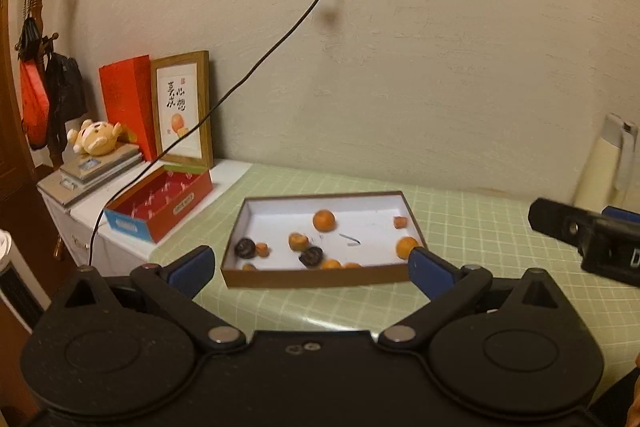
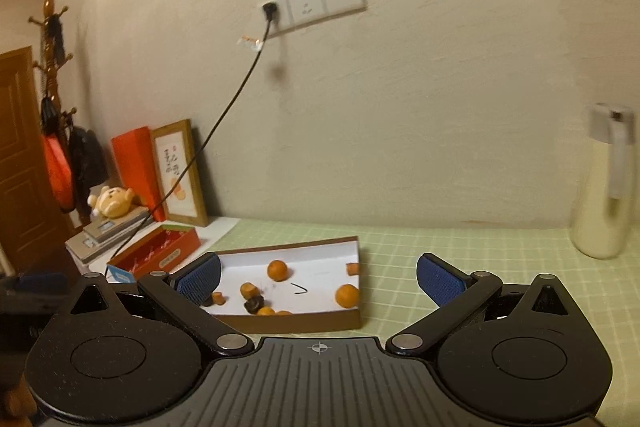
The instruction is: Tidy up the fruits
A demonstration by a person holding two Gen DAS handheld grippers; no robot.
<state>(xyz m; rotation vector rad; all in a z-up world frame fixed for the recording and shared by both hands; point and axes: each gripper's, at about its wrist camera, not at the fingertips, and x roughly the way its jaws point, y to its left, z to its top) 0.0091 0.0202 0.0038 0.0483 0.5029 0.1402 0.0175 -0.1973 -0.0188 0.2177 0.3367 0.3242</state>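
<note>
A shallow brown cardboard tray (image 1: 320, 277) with a white floor lies on the green checked tablecloth. It holds several small orange fruits, such as one orange (image 1: 323, 220) near the middle, and two dark round fruits (image 1: 245, 247). My left gripper (image 1: 310, 269) hovers open just in front of the tray's near wall, holding nothing. In the right wrist view the same tray (image 2: 304, 321) sits ahead and to the left. My right gripper (image 2: 318, 281) is open and empty over the tray's right end. The right gripper's body (image 1: 592, 239) shows at the right edge of the left wrist view.
An open red box (image 1: 160, 203) sits left of the tray on a white cabinet, beside a framed picture (image 1: 184, 111), a plush toy (image 1: 98, 137) on scales and a black cable (image 1: 240, 83) from the wall socket. A cream flask (image 2: 604, 187) stands far right.
</note>
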